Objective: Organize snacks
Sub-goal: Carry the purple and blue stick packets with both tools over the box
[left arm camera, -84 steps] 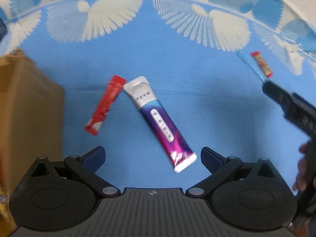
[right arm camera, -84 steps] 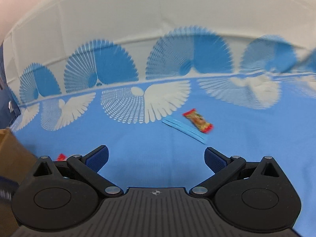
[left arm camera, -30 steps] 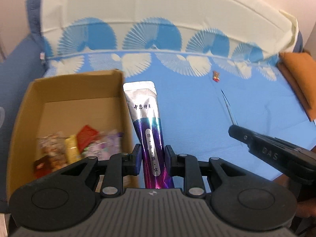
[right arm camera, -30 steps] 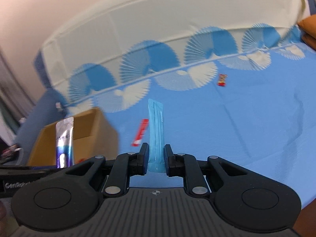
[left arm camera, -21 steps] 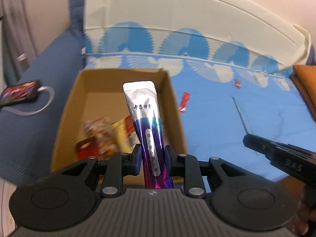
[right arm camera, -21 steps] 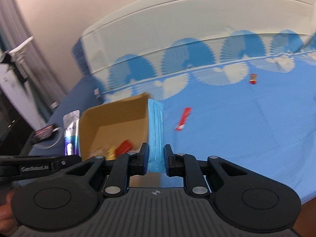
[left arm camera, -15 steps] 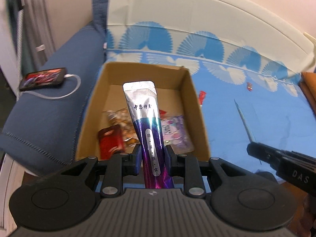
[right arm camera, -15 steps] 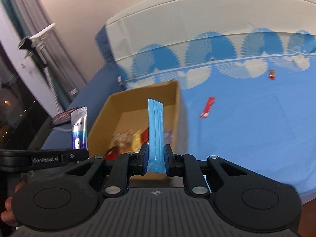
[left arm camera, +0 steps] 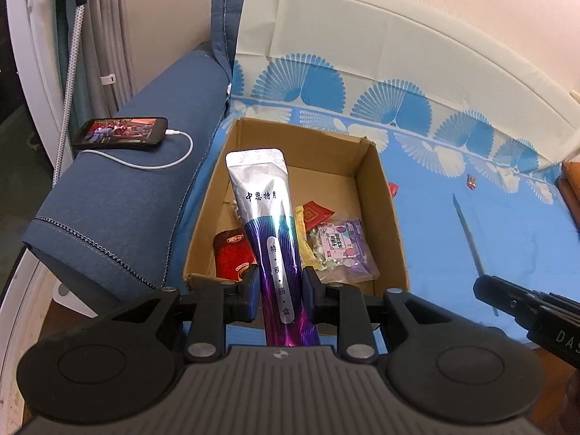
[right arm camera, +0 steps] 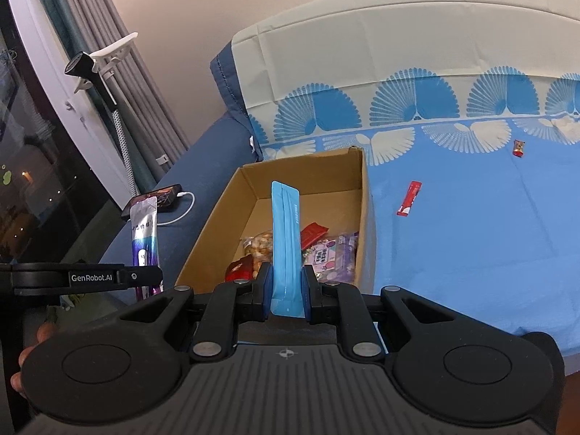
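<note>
My left gripper is shut on a silver-and-purple stick pouch, held upright above the near end of an open cardboard box. My right gripper is shut on a light blue stick pouch, held upright over the same box. The box holds several snack packets, among them a purple candy bag and a red packet. A red stick sachet and a small red candy lie on the blue sheet to the right of the box.
The box sits on a blue fan-patterned sheet against a blue sofa armrest. A phone with a white cable lies on the armrest. Curtains and a window are at the left. An orange cushion is at far right.
Both grippers, each holding its pouch, have swung left from over the sheet to above the box. The box now sits centred below both pouches.
</note>
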